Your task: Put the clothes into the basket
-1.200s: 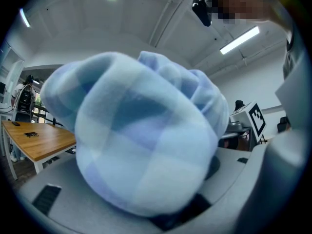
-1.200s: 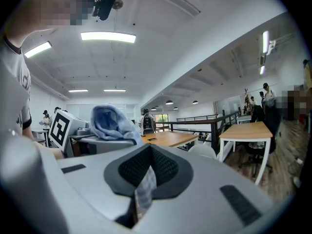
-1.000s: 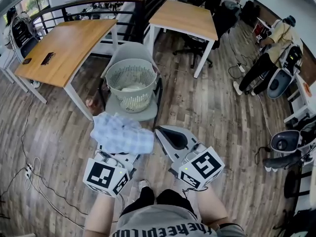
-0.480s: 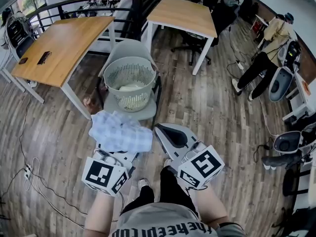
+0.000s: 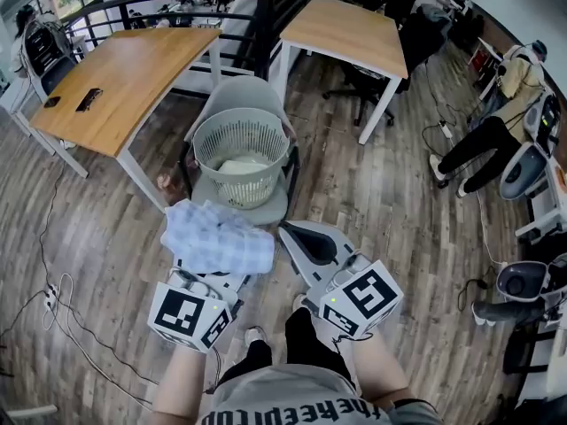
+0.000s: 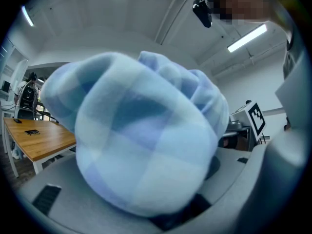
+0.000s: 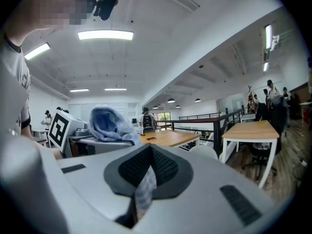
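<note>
At the bottom of the head view both forearms reach forward side by side, grippers held level above the knees. The left gripper point(image 5: 211, 277) is clamped on a bunched, pale blue checked cloth point(image 5: 217, 237), which hides its tips from above. Just to its right, the right gripper point(image 5: 297, 240) has its jaws together. Only the right gripper view shows what sits in that seam: a thin strip of pale checked fabric point(image 7: 145, 189) nipped between the dark pads. The left gripper view is filled almost wholly by the cloth bundle. Beyond the grippers, toward the upper middle, a white slatted plastic laundry basket point(image 5: 213, 144) stands on a grey chair point(image 5: 239, 96) with something pale inside. The cloth is well short of it.
</note>
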The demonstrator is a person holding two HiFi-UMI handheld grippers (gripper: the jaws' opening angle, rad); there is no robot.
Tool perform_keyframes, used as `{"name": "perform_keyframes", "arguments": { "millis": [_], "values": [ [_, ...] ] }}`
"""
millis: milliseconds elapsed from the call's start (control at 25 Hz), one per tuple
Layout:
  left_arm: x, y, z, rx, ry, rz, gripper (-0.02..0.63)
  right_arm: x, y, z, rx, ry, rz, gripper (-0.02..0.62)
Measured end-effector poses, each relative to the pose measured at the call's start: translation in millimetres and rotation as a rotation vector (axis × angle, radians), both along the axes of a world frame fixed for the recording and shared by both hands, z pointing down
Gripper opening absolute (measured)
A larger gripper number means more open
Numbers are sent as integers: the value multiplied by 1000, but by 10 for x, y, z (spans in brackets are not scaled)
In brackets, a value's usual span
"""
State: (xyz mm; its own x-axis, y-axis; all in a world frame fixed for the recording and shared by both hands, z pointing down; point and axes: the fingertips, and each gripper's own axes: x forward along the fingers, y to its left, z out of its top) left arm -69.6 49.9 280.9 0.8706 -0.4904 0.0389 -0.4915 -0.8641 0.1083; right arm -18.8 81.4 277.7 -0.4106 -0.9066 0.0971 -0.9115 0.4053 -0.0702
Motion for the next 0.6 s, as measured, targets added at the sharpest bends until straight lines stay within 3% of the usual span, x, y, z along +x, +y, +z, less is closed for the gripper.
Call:
{"name": "perform_keyframes", "arguments": {
  "millis": [600],
  "values": [
    [495,-408,-13,0,-22,-120,313,504,-525,-33,3,-15,-134,9]
  ]
}}
